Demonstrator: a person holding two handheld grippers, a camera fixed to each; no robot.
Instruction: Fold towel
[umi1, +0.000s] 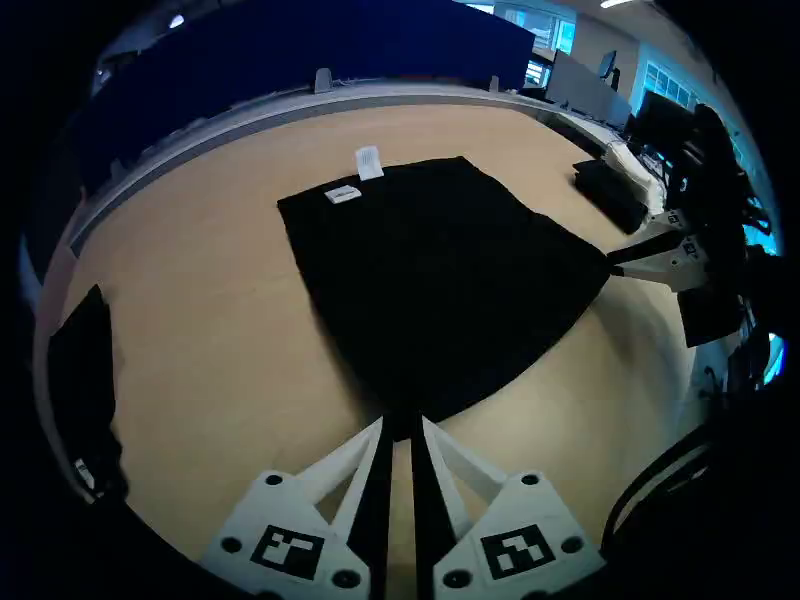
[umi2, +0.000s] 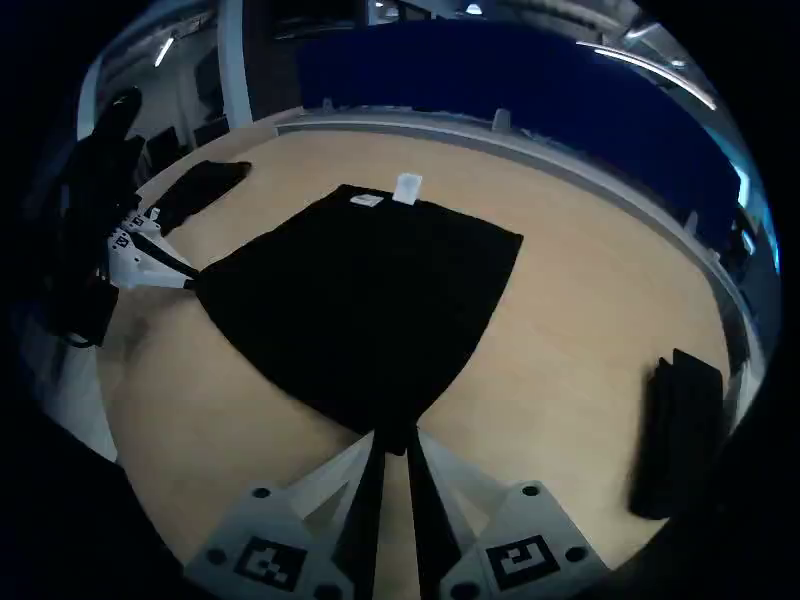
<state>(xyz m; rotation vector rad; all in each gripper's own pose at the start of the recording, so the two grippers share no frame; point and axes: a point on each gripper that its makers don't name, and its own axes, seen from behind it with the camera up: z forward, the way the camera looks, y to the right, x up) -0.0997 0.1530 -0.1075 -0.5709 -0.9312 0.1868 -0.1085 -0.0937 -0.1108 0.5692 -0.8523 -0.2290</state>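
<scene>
One black towel (umi1: 430, 270) lies spread flat on the wooden table (umi1: 200, 300); we see our left gripper (umi1: 402, 428) pinching its near corner; our right gripper (umi2: 395, 438) clamps a neighbouring corner; a white tag (umi1: 369, 162) sits at the far edge.

I see a light wood table (umi1: 200, 300) with a grey rail (umi1: 250, 112) along its far edge, a dark blue partition (umi1: 300, 45) behind it, bright windows (umi1: 552, 32) beyond, office desks with monitors (umi1: 655, 108) off to one side, and ceiling strip lights (umi2: 163, 50) on.
</scene>
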